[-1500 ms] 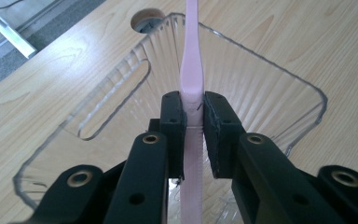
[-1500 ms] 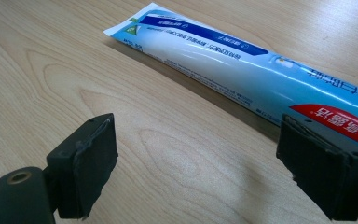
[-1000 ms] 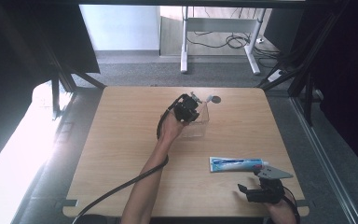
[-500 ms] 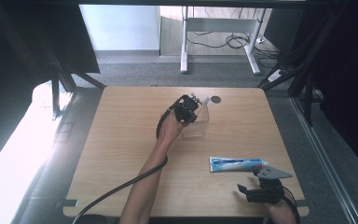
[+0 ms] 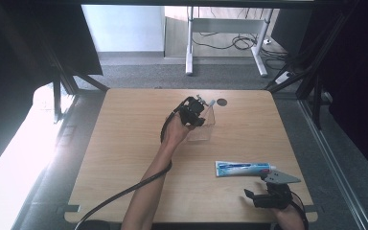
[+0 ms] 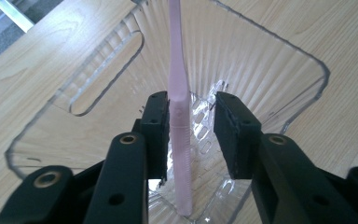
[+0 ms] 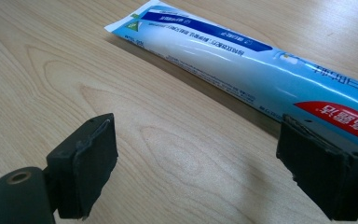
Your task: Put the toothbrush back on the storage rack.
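Two grippers: seen at the table (image 5: 124, 158).
Left gripper (image 6: 188, 126): jaws just opened; pink toothbrush (image 6: 179, 116) stands between them, touching one pad, inside the clear holder (image 6: 279, 60) near the far edge.
Right gripper (image 7: 200, 163): jaws spread wide, nothing held, toothpaste tube (image 7: 242, 60) just beyond, by the near right corner.
Hidden: brush head is cut off.

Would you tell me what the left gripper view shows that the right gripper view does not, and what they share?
The left gripper view shows a pink toothbrush standing in a clear ribbed container, between the left gripper's jaws, which have just been opening: the handle lies against one pad, with a gap to the other. The right gripper view shows a blue and white toothpaste tube lying just beyond the right gripper, whose jaws stand wide apart with nothing between them. Both show the light wooden table.
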`<control>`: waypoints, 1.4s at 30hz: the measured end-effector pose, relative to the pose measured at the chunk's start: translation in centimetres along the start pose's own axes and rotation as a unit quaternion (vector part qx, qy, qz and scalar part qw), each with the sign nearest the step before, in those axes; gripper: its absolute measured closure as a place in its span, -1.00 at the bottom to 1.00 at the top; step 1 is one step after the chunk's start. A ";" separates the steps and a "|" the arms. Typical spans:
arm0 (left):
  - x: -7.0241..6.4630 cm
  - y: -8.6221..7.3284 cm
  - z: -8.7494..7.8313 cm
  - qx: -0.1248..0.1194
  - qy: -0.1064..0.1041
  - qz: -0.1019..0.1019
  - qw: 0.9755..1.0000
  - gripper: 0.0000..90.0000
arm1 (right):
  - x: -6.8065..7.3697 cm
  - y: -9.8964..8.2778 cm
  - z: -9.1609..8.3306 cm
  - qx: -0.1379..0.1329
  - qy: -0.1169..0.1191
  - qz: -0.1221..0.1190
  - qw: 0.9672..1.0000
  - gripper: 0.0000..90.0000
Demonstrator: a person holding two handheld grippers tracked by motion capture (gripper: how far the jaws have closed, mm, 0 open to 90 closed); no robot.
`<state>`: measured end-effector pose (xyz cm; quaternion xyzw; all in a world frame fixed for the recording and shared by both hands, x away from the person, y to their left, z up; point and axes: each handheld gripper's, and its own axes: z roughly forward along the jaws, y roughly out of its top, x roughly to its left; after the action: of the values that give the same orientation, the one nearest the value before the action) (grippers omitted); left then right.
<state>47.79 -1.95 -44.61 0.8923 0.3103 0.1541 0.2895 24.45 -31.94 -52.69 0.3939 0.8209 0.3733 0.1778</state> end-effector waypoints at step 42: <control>0.9 -3.4 -6.2 -0.060 -0.039 -0.070 0.995 -0.68 | 0.1 0.0 0.0 -0.001 0.000 0.000 1.000 -0.72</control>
<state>44.11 3.37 -41.75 0.8546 0.3507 0.1175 0.3646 24.42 -31.80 -52.69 0.3935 0.8206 0.3741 0.1781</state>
